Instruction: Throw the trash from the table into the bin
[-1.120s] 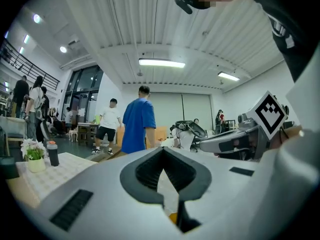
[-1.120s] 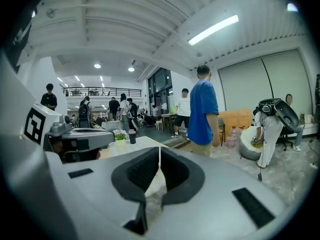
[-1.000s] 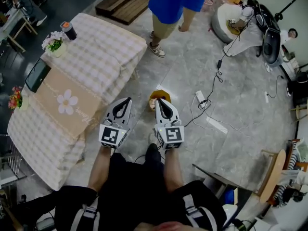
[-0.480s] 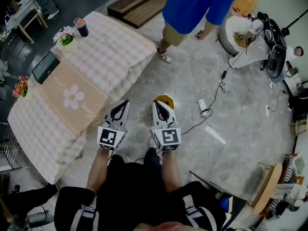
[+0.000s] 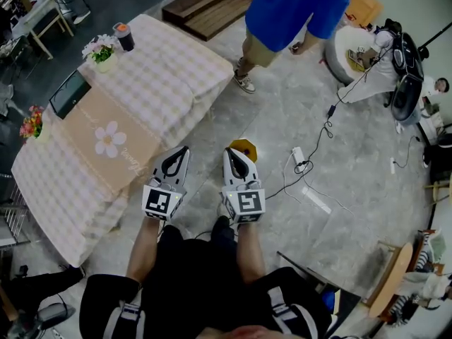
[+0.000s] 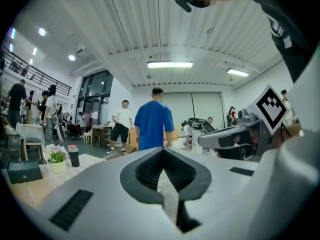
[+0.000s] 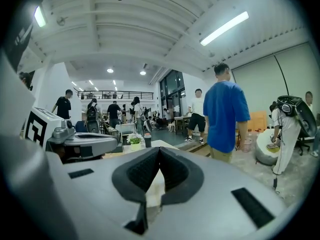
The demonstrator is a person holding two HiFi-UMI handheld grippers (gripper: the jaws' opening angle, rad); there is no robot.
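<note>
1. Centre frame, on the grey floor (image 5: 275,111): yellow bin (image 5: 244,147), partly covered by the tip of the right gripper (image 5: 229,151); which way it faces cannot be told.
2. Upper left: checked-cloth table (image 5: 176,69), long axis running lower left to upper right; lidded cup (image 5: 124,37) upright at the far end.
3. Left gripper (image 5: 185,150) and right gripper: jaws closed, empty.
4. Open floor lies right of the table; a person in a blue shirt (image 5: 296,6) stands beyond the bin, and a power strip (image 5: 298,155) lies to its right.
</note>
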